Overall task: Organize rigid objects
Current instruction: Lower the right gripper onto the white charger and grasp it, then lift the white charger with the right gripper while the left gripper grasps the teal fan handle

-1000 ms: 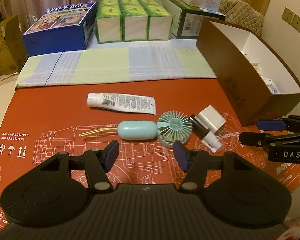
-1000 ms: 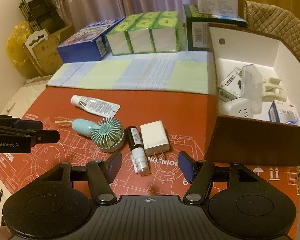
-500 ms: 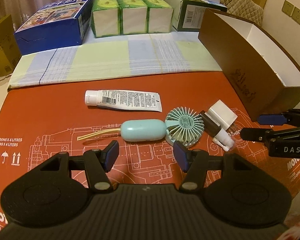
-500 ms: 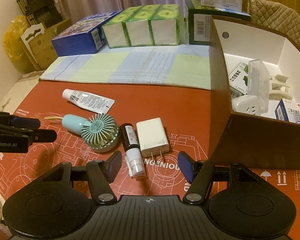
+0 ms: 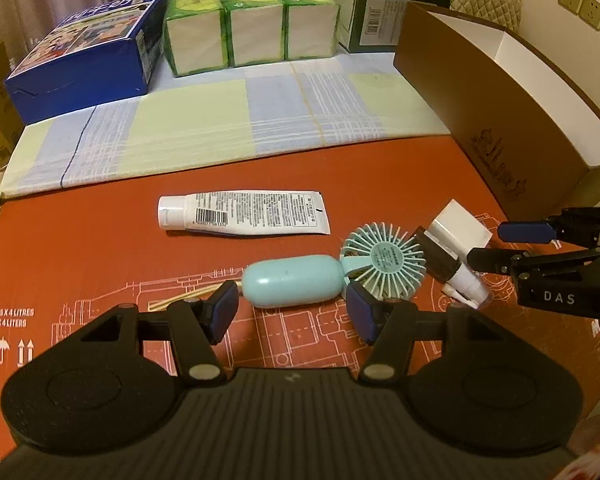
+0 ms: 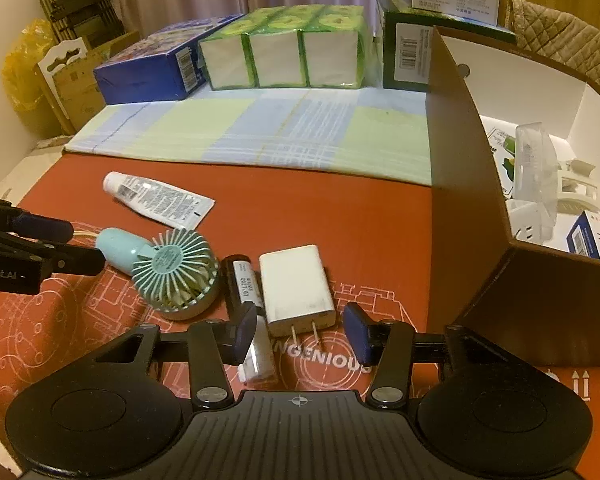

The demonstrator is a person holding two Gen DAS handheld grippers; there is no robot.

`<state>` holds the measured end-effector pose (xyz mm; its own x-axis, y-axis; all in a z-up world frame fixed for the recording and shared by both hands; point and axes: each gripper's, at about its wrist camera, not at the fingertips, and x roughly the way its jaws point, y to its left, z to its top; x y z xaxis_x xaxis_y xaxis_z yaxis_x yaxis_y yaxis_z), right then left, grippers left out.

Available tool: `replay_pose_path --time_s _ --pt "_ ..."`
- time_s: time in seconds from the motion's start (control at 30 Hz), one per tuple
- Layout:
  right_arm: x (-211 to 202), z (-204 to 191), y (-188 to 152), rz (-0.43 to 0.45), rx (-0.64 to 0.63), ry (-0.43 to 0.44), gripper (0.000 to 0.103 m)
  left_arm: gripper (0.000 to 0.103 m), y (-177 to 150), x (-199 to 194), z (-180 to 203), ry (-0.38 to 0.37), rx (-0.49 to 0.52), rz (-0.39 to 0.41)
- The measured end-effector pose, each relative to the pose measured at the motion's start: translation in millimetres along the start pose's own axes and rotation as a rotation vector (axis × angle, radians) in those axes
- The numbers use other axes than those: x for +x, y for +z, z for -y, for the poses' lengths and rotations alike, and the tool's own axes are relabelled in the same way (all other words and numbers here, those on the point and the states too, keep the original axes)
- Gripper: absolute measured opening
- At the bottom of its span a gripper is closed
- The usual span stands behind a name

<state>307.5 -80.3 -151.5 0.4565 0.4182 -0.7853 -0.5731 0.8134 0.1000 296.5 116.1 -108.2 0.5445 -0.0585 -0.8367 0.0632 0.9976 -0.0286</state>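
Red printed mat lying over the surface [image 5: 100, 248], striped cloth [image 5: 220, 120] beyond it at 12 o'clock. Left gripper [image 5: 292, 310] hanging low over the mat, jaws standing about half open, pads either side of the teal handheld fan [image 5: 292, 286] but not pressing; the fan's handle is lying just ahead of the pads, its round grille head [image 5: 384, 260] pointing toward 3 o'clock. White tube [image 5: 244, 218] lying flat beyond the fan at 12 o'clock, cap end toward 9. Right gripper [image 6: 300, 334] hovering over the white charger [image 6: 296, 290], prongs pointing back at the gripper; its jaws have just been closing, yet they are standing apart and gripping nothing, the charger sitting just ahead of the pads. A small black-and-white bottle [image 6: 244, 292] is lying touching the charger's 9 o'clock side, its white end passing behind the gripper's left pad. Fan head just beside the bottle, whether touching, cannot tell. Brown open box [image 6: 472, 200] standing at 3 o'clock of the charger, white inside, holding small cartons and a clear plastic case. Blue box [image 5: 88, 60], green tissue packs [image 5: 252, 28] and a dark green carton [image 6: 404, 48] lining the far edge at 12 o'clock.
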Motion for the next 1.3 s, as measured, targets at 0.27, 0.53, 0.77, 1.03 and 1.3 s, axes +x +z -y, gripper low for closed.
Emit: replay_pose_path --time_s 0.27,0.53,0.77,1.03,1.3 --pt "15.6 1.1 3.1 -0.003 -0.024 -0.009 0.046 0.056 5.4 12.5 -2.6 -0.008 0.052 -0.015" --pt "19.4 0.5 0.2 -0.008 -0.041 -0.008 0.039 0.056 6.6 20.1 -1.9 -0.041 0.147 -0.012" --pt "7.8 12.8 -8.1 -0.025 0.008 -0.04 0.039 0.056 11.6 30.4 -7.7 -0.105 0.221 -0.014" --pt "-14.5 34.6 -24.8 -0.034 0.109 -0.104 0.039 0.057 17.0 46.8 -19.5 -0.269 0.277 -0.045" --pt "-30.9 42.4 -35.7 -0.042 0.17 -0.115 0.039 0.056 4.8 43.1 -14.2 -0.313 0.356 -0.081"
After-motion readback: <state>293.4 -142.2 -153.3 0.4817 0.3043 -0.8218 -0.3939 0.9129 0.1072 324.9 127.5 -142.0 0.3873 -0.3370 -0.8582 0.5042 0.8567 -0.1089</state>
